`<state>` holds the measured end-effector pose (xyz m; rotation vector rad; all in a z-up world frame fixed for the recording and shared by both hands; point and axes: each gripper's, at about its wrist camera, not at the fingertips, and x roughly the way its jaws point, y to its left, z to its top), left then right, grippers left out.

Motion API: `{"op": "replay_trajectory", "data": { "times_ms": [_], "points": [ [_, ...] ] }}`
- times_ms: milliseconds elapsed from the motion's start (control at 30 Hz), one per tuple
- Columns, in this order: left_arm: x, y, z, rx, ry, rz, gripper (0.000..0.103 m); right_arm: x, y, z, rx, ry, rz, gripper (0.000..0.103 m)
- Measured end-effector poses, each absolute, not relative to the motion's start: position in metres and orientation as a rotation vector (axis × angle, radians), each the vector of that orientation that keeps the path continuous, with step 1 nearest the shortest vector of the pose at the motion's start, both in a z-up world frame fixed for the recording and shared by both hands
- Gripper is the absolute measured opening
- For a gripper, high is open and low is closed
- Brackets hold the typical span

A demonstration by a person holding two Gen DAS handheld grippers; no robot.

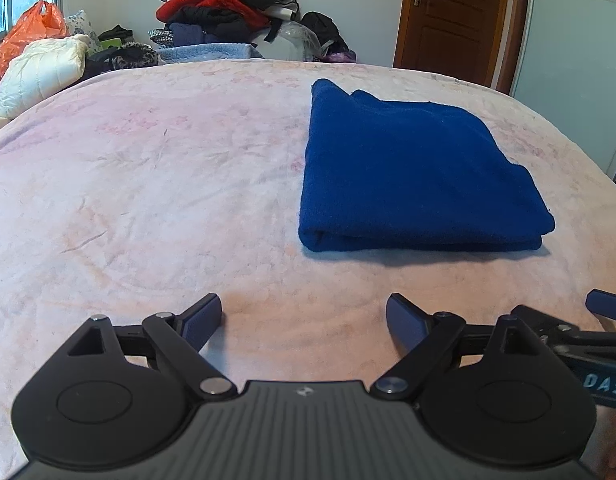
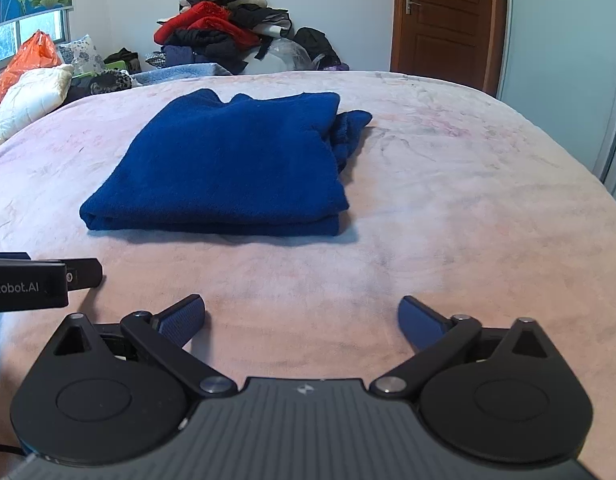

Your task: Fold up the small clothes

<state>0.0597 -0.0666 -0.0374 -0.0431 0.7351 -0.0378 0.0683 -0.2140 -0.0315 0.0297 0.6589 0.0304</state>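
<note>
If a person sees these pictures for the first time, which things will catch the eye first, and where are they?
The deep blue folded garment stands out first, lying flat on the pale pink bed cover ahead of both tongs. Next comes the heap of clothes with a bright red piece, piled against the far wall beyond the bed. The left tongs and right tongs sit open and empty in the foreground.

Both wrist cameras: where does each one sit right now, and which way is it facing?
Left wrist: low over the bed, facing the door; folded blue garment ahead-right; own open left gripper below.
Right wrist: same height and heading; garment ahead-left; own open right gripper below.
Shared: garment, clothes pile, door, and each sees the other gripper's edge.
</note>
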Motion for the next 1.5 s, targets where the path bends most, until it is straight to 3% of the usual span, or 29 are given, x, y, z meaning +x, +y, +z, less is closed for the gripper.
{"op": "replay_trajectory", "data": {
  "times_ms": [1500],
  "points": [
    [0.050, -0.063, -0.038, -0.002, 0.744, 0.003, 0.090, 0.050, -0.209, -0.015, 0.025, 0.641, 0.048, 0.103]
  ]
}}
